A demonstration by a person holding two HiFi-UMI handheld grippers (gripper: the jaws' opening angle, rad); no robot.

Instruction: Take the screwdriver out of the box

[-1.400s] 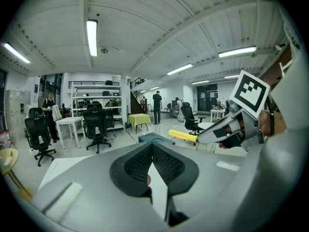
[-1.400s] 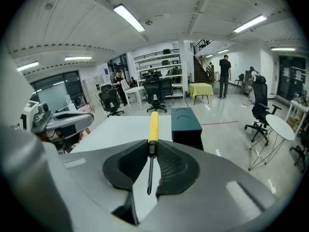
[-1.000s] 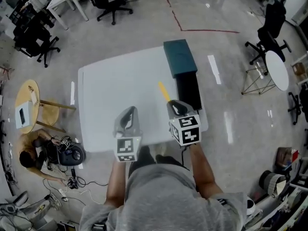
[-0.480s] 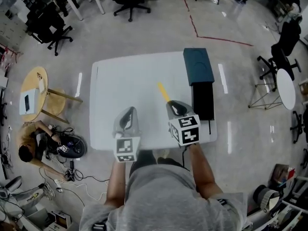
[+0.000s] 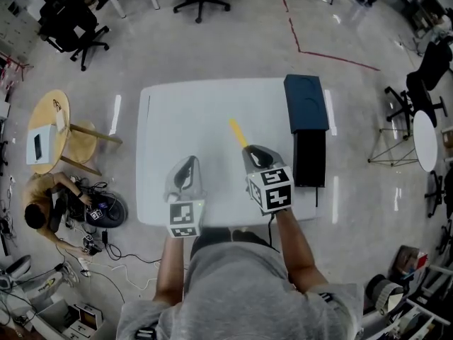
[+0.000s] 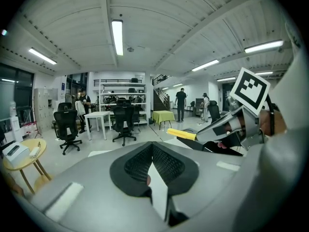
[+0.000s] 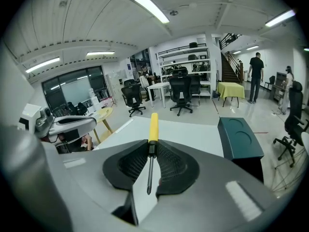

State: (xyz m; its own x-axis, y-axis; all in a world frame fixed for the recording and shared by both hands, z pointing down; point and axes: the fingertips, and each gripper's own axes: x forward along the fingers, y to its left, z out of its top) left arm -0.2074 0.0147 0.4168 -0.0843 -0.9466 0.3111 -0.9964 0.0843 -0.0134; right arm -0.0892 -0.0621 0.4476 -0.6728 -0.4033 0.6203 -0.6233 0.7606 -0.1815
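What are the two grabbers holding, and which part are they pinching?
The right gripper pinches a yellow-handled screwdriver at the dark neck where the handle meets the shaft. The left gripper is shut with nothing in it.

The box (image 5: 309, 158) (at right edge) bounds the bare table (image 5: 191, 119).

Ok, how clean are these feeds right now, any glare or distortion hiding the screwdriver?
Head view: sharp; light streaks glare on the glossy floor, but the white table is evenly lit. Right gripper view: strong fisheye bending and dark corners, yet the screwdriver is crisp between the jaws. Left gripper view: same bending and dark corners; the ceiling lights are bright without washing anything out.
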